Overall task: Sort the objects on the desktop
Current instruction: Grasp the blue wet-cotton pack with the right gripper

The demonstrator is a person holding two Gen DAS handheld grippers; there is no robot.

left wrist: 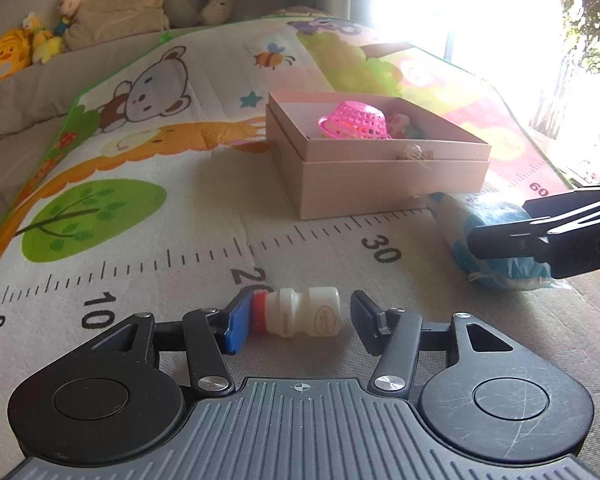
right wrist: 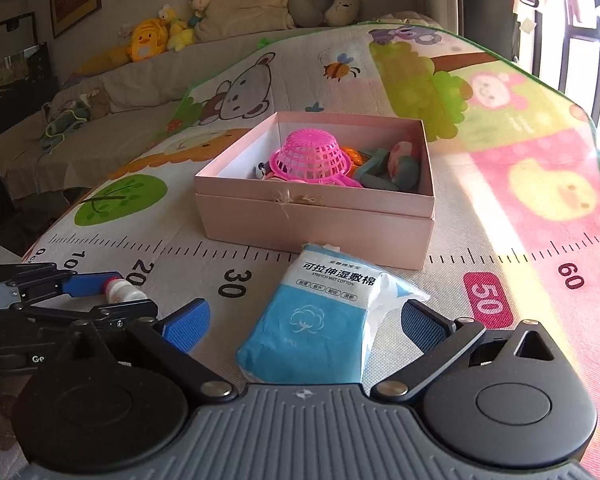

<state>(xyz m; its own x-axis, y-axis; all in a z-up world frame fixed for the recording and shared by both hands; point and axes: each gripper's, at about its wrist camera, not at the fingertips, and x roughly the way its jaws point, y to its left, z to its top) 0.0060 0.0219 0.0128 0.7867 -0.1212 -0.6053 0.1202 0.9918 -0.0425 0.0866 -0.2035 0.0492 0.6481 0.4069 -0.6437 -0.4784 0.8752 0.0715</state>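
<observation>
A small white plastic bottle with a red cap [left wrist: 300,316] is seen lying on its side between the left gripper [left wrist: 300,322] pads, cap against the blue pad, a gap left at the other pad, so unclamped. A blue-white wet-cotton packet [right wrist: 324,320] lies between the spread right gripper [right wrist: 306,326] fingers, ungrasped. The pink cardboard box [right wrist: 316,220] holding a pink plastic basket [right wrist: 310,158] sits ahead on the cartoon play mat [left wrist: 140,240].
</observation>
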